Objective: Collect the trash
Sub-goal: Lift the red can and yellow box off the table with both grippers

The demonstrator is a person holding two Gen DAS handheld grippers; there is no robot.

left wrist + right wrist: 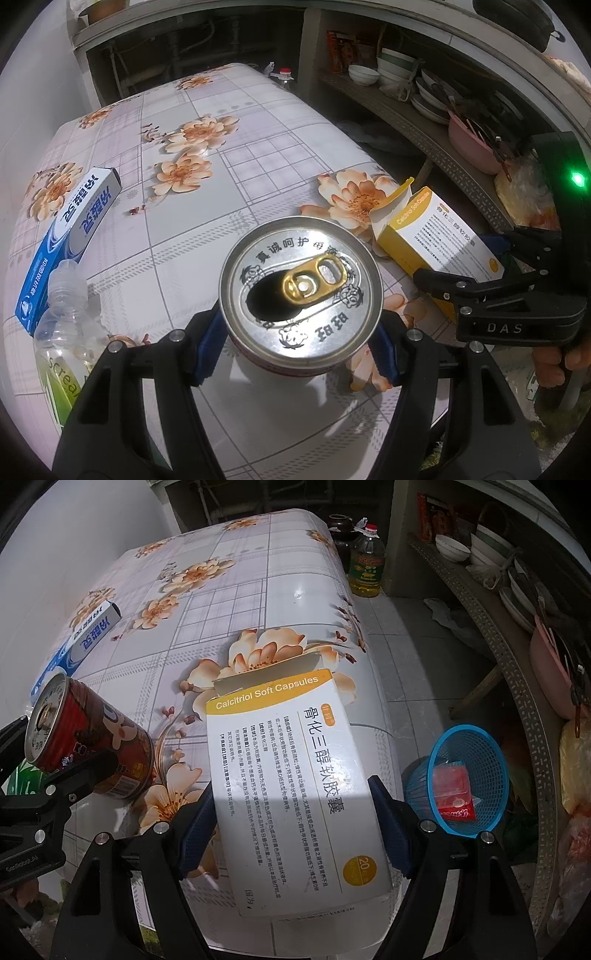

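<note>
The left gripper (pixel 299 350) points steeply down over the tabletop's near edge, its 2 blue pads (pixel 208 350) pressed against a can's sides. The right gripper (pixel 295 830), near the tabletop's right edge, clamps a box likewise between its pads (pixel 391 834). Fingers (pixel 554 360) wrap the right handle.

Surface (pixel 258 602) carries a glossy floral checked cloth, daylight glaring off it. A plain white wall (pixel 92 520) stands just left of the surface. Pale floor tiles (pixel 402 627) lie right of it. A cooking-oil bottle (pixel 365 566) stands on the floor beside its far right corner. Further right, a shelf (pixel 517 657) holds stacked white bowls (pixel 452 548) and a pink basin (pixel 550 672).
</note>
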